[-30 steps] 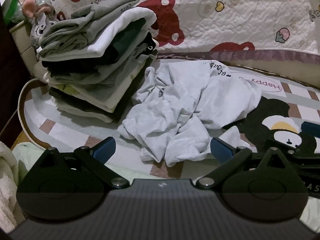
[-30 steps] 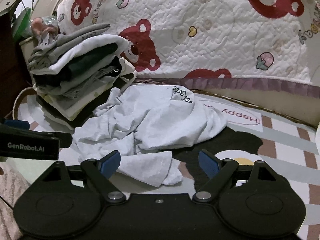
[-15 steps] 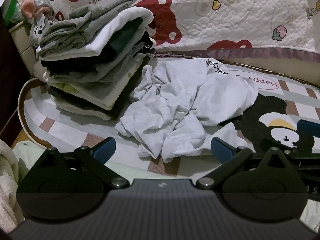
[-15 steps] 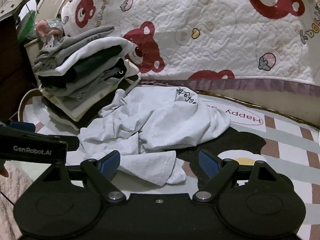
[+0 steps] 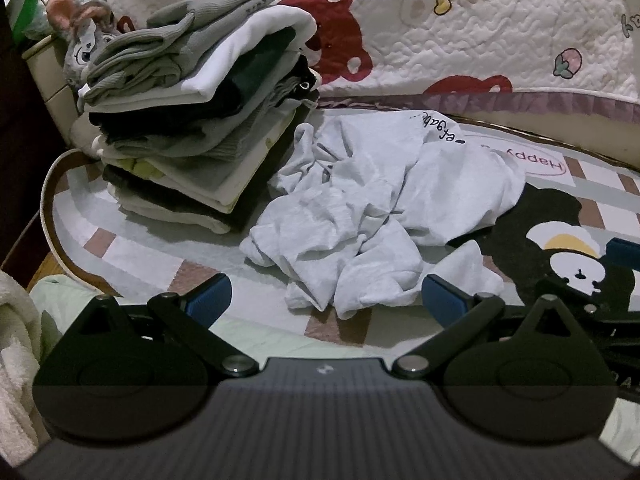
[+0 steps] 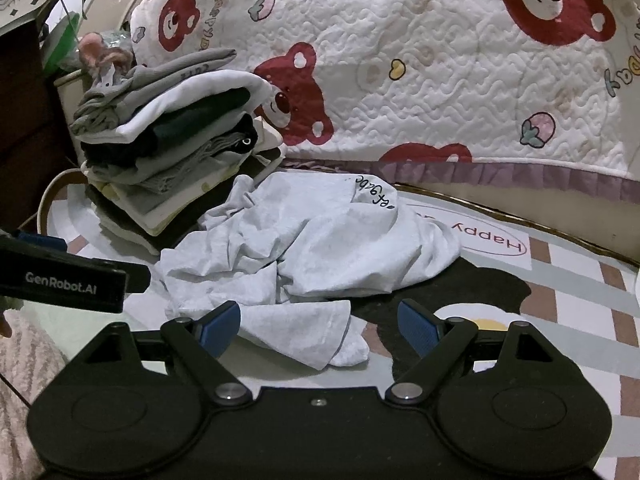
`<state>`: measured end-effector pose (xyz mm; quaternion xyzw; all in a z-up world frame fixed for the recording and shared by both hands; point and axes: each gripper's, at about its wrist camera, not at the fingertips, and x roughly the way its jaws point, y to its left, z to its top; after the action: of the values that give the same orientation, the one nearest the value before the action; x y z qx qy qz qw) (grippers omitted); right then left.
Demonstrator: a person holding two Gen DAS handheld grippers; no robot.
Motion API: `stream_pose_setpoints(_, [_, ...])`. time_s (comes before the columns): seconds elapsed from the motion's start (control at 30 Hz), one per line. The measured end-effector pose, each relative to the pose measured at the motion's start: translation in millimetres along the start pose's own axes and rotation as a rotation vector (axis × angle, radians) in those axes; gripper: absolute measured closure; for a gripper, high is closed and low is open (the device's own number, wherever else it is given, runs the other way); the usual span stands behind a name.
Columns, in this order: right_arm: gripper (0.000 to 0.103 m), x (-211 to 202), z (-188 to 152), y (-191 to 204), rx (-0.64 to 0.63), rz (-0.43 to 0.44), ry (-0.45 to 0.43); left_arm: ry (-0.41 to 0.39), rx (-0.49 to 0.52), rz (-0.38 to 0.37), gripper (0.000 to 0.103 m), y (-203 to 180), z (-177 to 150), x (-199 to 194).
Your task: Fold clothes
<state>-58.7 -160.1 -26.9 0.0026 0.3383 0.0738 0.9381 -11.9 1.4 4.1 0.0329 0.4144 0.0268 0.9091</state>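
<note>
Behind everything hangs your white quilt (image 6: 460, 80) printed with red bears, its purple frill running along the bottom edge. Below it spreads the checked rug (image 5: 132, 252) with a dark cartoon figure and a "Happy" label, and all the clothes lie on it. At the back left of the rug you have the stack of folded clothes (image 5: 200, 120), grey, white and dark layers leaning a little, with a grey top uppermost. A plush mouse (image 5: 80, 32) peeks from behind that stack. Just beside the stack, toward the middle of the rug, lies the crumpled pale shirt (image 6: 312, 248), unfolded, some black lettering showing on its far fold. Your left claw (image 5: 324, 300) hovers near the shirt's front edge, its blue pads spread wide with nothing between them. Your right claw (image 6: 320, 324) is likewise wide open and empty, low over a loose near corner of the shirt.
</note>
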Motion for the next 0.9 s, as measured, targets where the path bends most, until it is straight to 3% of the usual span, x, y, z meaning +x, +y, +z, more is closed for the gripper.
stream_pose_setpoints(0.53, [0.014, 0.9, -1.7, 1.4, -0.010, -0.006, 0.006, 0.010, 0.007, 0.006, 0.000, 1.4, -0.4, 0.6])
stream_pose_setpoints(0.77, [0.014, 7.0, -5.9, -3.7, -0.019, -0.024, 0.009, 0.031, -0.012, -0.031, 0.000, 11.2, 5.8, 19.3])
stream_pose_setpoints(0.9, [0.014, 15.9, 0.9, -7.8, -0.043, 0.015, 0.032, 0.018, 0.016, 0.030, 0.000, 17.4, 26.1, 43.0])
